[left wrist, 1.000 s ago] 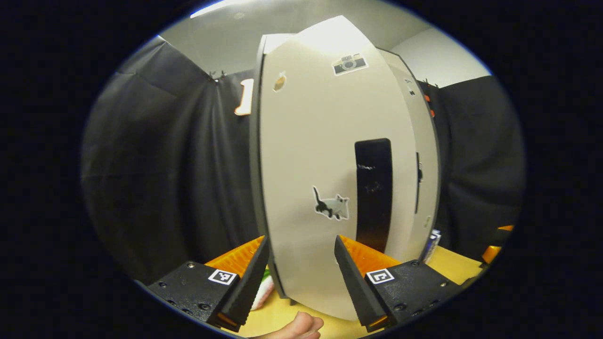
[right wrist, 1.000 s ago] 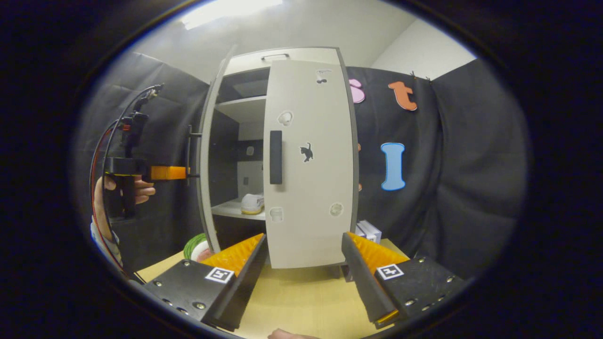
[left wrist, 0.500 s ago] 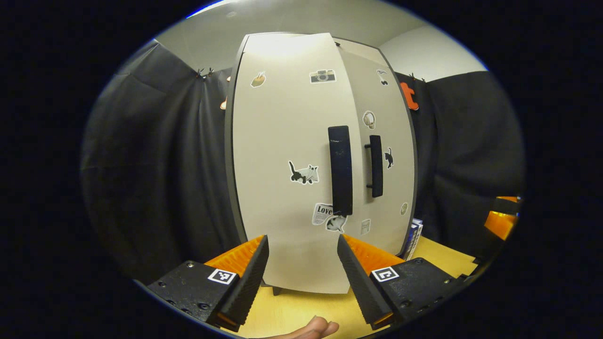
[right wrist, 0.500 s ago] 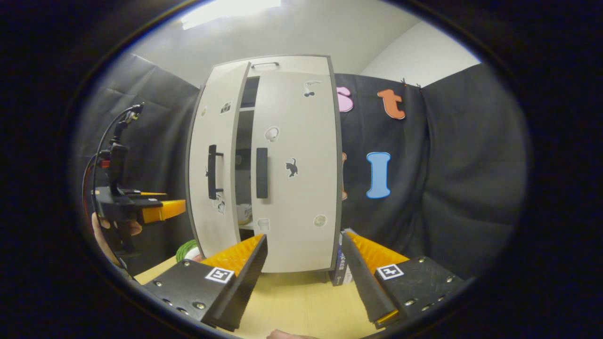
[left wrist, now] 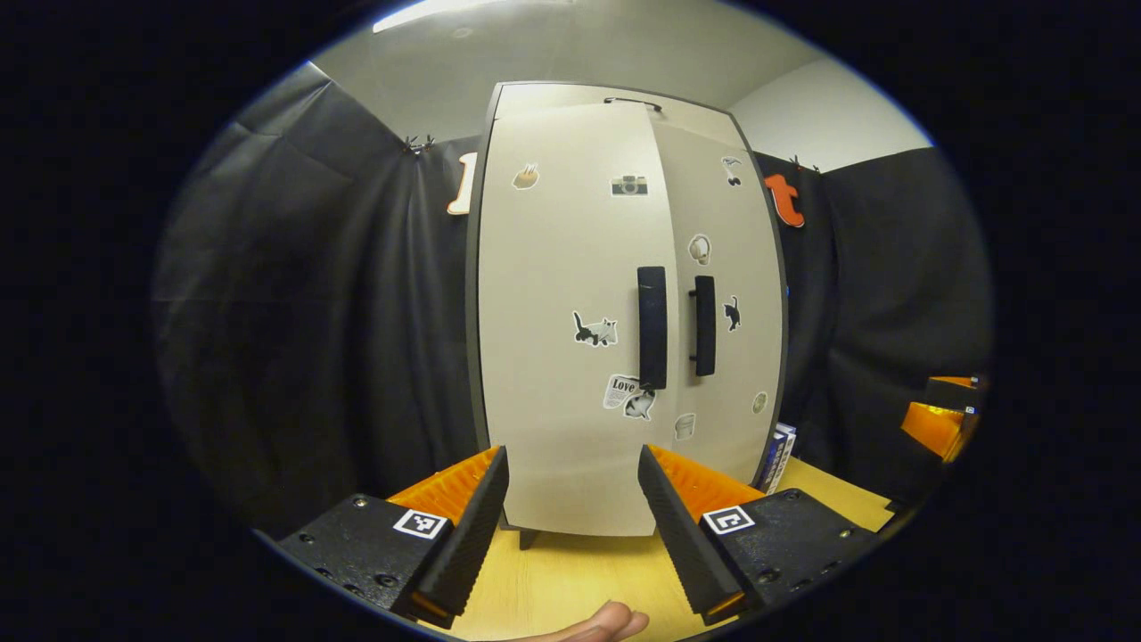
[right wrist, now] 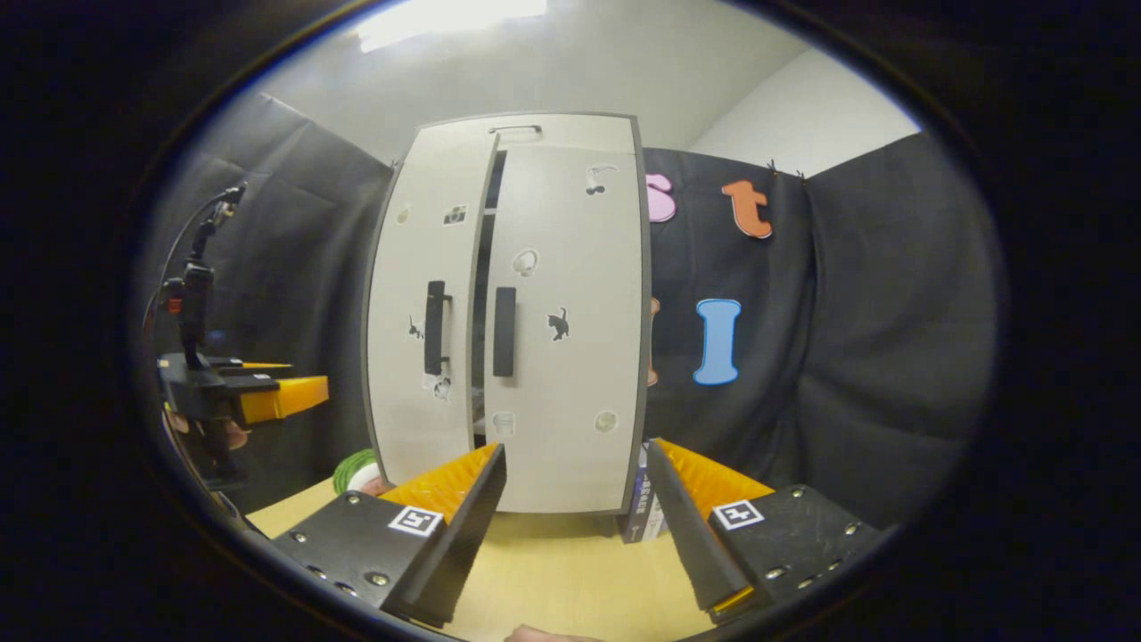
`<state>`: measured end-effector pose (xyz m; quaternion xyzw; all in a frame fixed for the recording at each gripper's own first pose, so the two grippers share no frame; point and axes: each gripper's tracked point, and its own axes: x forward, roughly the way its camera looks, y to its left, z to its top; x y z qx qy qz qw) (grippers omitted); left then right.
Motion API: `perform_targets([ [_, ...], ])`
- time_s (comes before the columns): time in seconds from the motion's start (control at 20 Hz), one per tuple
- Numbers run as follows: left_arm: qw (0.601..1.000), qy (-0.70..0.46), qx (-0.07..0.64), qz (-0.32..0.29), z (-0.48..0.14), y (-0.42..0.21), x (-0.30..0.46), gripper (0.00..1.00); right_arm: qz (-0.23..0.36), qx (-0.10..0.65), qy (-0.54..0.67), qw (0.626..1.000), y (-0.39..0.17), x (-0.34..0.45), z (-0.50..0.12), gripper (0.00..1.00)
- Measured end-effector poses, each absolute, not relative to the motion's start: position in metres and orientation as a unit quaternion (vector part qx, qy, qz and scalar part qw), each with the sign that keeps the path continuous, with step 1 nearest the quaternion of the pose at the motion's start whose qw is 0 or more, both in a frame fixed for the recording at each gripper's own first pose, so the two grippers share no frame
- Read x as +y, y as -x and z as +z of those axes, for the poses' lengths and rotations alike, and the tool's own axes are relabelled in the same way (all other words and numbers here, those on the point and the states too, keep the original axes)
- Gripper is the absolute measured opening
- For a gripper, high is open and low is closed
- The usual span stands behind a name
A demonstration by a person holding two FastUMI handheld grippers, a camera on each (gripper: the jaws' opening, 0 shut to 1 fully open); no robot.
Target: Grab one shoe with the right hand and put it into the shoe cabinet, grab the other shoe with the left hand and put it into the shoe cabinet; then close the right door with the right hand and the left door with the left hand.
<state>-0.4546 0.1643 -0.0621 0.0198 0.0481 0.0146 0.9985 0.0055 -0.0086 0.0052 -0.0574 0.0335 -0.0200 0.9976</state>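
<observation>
Shoe cabinet [right wrist: 508, 312] is being faced at 12 o'clock on the worktop [right wrist: 553, 580]. Both claws, left claw [left wrist: 570, 508] and right claw [right wrist: 575, 504], are being held spread, empty. Left door [right wrist: 428, 312] is being left slightly ajar; it could swing back if not pressed flush.

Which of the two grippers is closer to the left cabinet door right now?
Probably the left. The left gripper hangs open just off the left door, on its outer side, not touching. The right gripper is open too, facing the right door from farther back.

Recording booth — black cloth walls [right wrist: 856, 357], wooden table [right wrist: 562, 580]
</observation>
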Motion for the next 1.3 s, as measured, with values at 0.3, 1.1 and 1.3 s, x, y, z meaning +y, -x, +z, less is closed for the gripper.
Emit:
perform_targets([
  [0.3,0.999,0.002,0.049,0.014,-0.072,0.500,0.150,0.89,-0.013,0.029,0.045,0.998,0.003,-0.007,0.001,0.89],
  [1.1,0.999,-0.006,-0.002,0.038,-0.050,0.562,0.154,0.91,0.021,-0.015,0.048,0.998,0.041,0.020,0.022,0.94],
  [1.3,1.000,-0.005,0.009,0.026,-0.053,0.570,0.143,0.91,0.040,-0.009,0.042,0.998,0.052,0.028,0.019,0.94],
])
